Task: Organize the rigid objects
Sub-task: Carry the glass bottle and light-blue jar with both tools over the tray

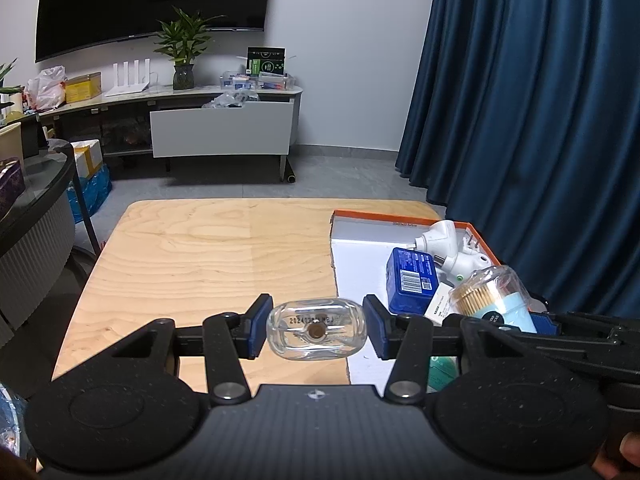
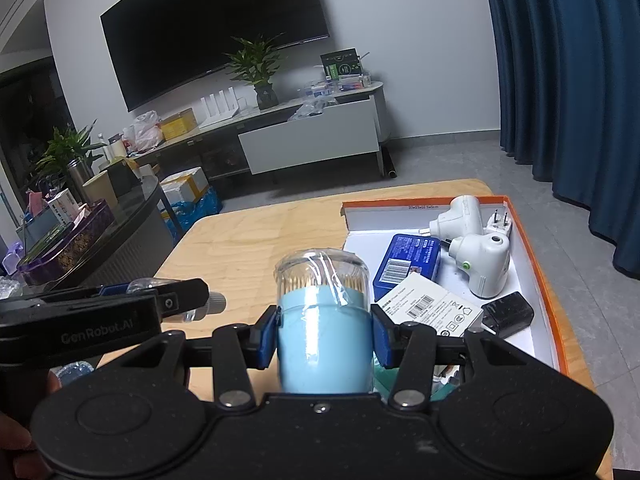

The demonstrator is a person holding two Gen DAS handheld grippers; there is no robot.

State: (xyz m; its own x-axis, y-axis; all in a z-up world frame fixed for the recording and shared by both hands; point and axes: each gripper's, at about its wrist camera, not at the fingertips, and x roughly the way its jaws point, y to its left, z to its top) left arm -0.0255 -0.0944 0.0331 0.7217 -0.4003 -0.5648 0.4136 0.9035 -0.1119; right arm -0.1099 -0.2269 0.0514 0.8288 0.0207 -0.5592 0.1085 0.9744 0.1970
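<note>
Left tongs (image 1: 317, 330) clamp glass bottle (image 1: 317, 330) above table (image 1: 192, 256).

The left wrist view looks forward and somewhat downward along its own fingers (image 1: 256, 326), close over the near edge of the wooden tabletop (image 1: 200, 256), facing the TV (image 1: 152, 0) wall squarely with the orange-rimmed box (image 1: 360, 240) at its right. The right wrist view sits just to the right of it, equally close and tilted down, but rolled so the room leans, with the box (image 2: 536, 264) nearer and the left gripper (image 2: 120, 308) entering from its left edge. Both share the tabletop, the box, the TV, the potted plant (image 1: 185, 40) and the blue curtain (image 1: 540, 120).
</note>
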